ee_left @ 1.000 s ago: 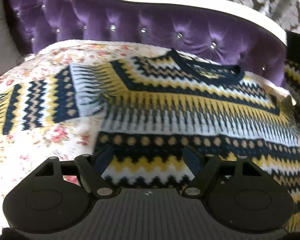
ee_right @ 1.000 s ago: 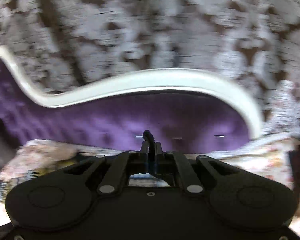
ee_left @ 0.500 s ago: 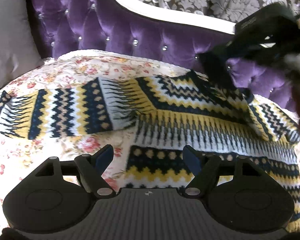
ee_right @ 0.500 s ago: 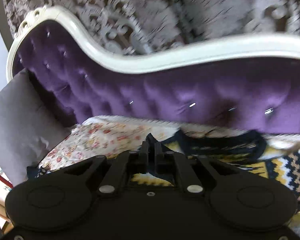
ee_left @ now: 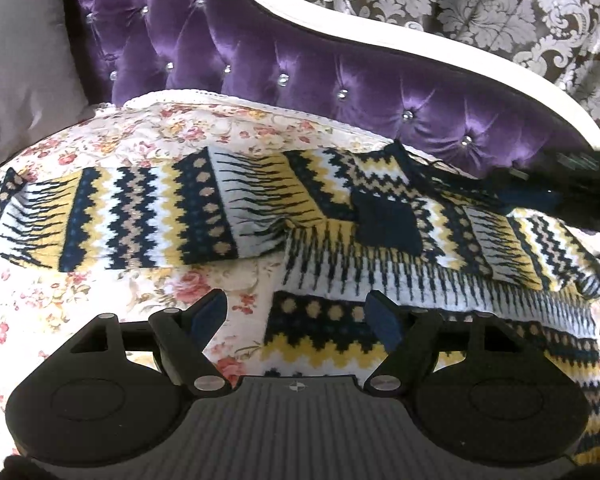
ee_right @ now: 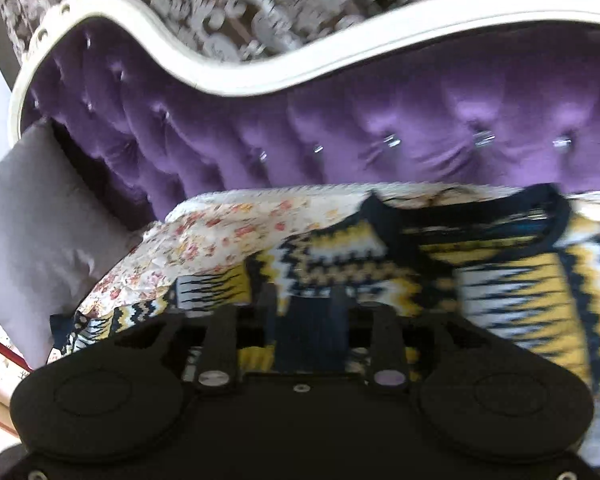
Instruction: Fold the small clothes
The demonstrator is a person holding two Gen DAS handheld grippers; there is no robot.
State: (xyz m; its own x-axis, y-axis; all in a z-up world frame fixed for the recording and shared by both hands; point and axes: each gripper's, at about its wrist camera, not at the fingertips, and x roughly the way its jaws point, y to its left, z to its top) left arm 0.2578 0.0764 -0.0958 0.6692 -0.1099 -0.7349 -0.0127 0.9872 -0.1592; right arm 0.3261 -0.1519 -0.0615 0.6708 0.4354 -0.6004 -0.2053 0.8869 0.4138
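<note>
A knitted sweater with navy, yellow and white zigzags lies flat on the floral sofa cover. One sleeve stretches out to the left. The other sleeve is folded across the chest, and its navy cuff lies flat there. My left gripper hovers open over the sweater's lower left corner, holding nothing. The jaws of my right gripper are opening. The navy cuff shows in the gap between its fingers and is no longer pinched. The navy collar lies just beyond it.
The tufted purple sofa back with its white frame rises right behind the sweater. A grey cushion stands at the left end. Patterned curtain fabric hangs behind the sofa.
The right gripper came down over the sweater with the sleeve cuff pinched, laid the sleeve across the chest, and its jaws have parted. The left gripper's view shifted slightly left.
</note>
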